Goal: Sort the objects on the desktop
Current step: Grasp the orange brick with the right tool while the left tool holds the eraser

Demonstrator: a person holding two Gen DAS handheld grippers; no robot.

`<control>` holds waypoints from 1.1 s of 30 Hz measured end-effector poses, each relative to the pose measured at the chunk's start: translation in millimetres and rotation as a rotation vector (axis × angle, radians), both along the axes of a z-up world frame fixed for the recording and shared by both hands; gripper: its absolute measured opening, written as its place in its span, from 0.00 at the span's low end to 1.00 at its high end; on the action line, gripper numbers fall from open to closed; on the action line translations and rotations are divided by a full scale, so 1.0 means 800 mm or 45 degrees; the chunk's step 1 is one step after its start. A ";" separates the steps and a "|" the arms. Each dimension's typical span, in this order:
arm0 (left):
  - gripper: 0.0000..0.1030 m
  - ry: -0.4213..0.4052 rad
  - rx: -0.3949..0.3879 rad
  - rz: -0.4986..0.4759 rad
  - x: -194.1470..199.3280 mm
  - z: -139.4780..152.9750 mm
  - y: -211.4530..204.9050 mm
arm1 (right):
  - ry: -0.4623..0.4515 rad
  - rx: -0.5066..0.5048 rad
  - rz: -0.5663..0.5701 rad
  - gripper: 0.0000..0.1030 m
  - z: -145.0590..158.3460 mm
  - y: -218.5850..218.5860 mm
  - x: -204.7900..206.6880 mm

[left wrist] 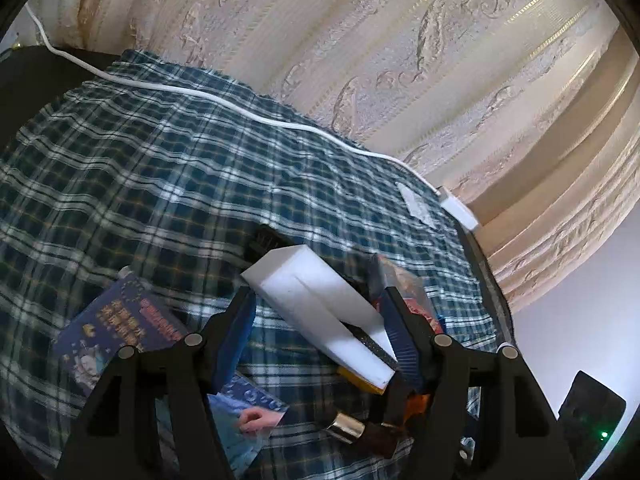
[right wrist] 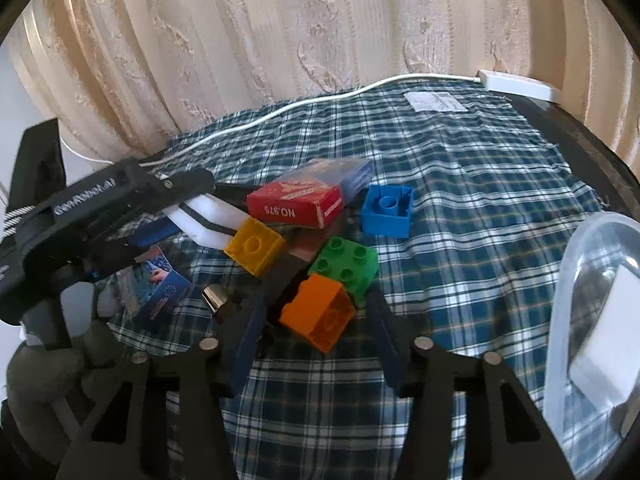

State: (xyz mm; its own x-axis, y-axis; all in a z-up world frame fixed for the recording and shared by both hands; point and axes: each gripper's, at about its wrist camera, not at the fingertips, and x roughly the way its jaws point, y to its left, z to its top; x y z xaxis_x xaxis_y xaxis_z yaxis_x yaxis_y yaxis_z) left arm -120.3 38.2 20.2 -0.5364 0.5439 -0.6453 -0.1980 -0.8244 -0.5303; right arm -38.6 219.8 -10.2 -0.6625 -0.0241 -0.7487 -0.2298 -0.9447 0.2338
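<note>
A round table is covered by a blue checked cloth (right wrist: 460, 184), with pale embossed curtains (right wrist: 280, 20) hung behind it. In the right wrist view, the orange brick (right wrist: 318, 312) lies nearest, between the fingers of the right gripper (right wrist: 316, 332); whether the pads press on it cannot be told, as the left finger seems just off its side. The brick is tilted on one corner, its long axis running up toward the green brick (right wrist: 346, 266), which is touched just behind it, studs up. Left of the orange brick a silver-capped dark object (right wrist: 216, 298) is partly hidden and hard to identify. Further back, a yellow brick (right wrist: 254, 250) and a blue brick (right wrist: 386, 210), hollow side up, are seen, then a red card box (right wrist: 296, 204).

The left gripper (left wrist: 320, 312) stands with its jaws apart around a white block (left wrist: 320, 300), which leans against one pad only; its long axis runs away from the camera toward the curtain. The yellow brick under its near end is largely covered.

A clear tub (right wrist: 592, 320) is cut off at the right edge. Beyond everything, a white cable (right wrist: 280, 110) is laid along the far edge of the cloth.
</note>
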 end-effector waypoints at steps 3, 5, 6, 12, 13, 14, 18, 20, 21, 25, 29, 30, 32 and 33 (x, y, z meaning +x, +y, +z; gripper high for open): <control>0.66 -0.032 0.010 0.031 0.003 0.000 -0.011 | -0.010 -0.003 -0.020 0.48 -0.004 0.006 0.001; 0.66 -0.051 0.042 0.039 0.004 0.000 -0.020 | -0.006 0.003 -0.026 0.48 -0.004 0.006 0.002; 0.66 -0.059 0.059 0.041 0.005 0.000 -0.023 | -0.004 0.013 -0.025 0.48 -0.004 0.005 0.002; 0.66 -0.065 0.039 0.045 -0.002 0.001 -0.016 | -0.010 0.030 -0.004 0.38 -0.007 0.000 -0.002; 0.66 -0.057 0.027 0.037 -0.002 0.001 -0.013 | -0.004 0.049 -0.004 0.34 -0.006 -0.001 -0.001; 0.66 -0.048 0.014 0.030 -0.002 0.001 -0.010 | 0.001 0.064 -0.002 0.31 -0.005 -0.003 -0.001; 0.51 -0.018 0.012 -0.029 -0.002 0.002 0.002 | 0.007 0.085 0.001 0.31 -0.004 -0.006 0.002; 0.49 0.008 -0.001 -0.035 0.000 0.002 0.004 | 0.018 0.088 -0.006 0.31 -0.001 -0.005 0.004; 0.47 0.015 -0.001 -0.037 0.000 0.003 0.003 | 0.028 0.092 -0.010 0.31 0.000 -0.005 0.005; 0.42 0.052 -0.008 -0.042 0.006 0.009 0.004 | 0.075 0.108 -0.019 0.31 0.011 -0.007 0.013; 0.42 0.120 -0.034 -0.042 0.018 0.025 0.002 | 0.112 0.101 -0.033 0.31 0.021 -0.003 0.022; 0.42 0.134 -0.038 -0.042 0.020 0.029 0.003 | 0.121 0.096 -0.041 0.31 0.024 0.000 0.025; 0.42 0.167 -0.037 -0.048 0.026 0.037 0.003 | 0.130 0.090 -0.059 0.31 0.027 0.005 0.031; 0.42 0.178 -0.033 -0.053 0.029 0.040 0.004 | 0.137 0.087 -0.071 0.31 0.029 0.009 0.036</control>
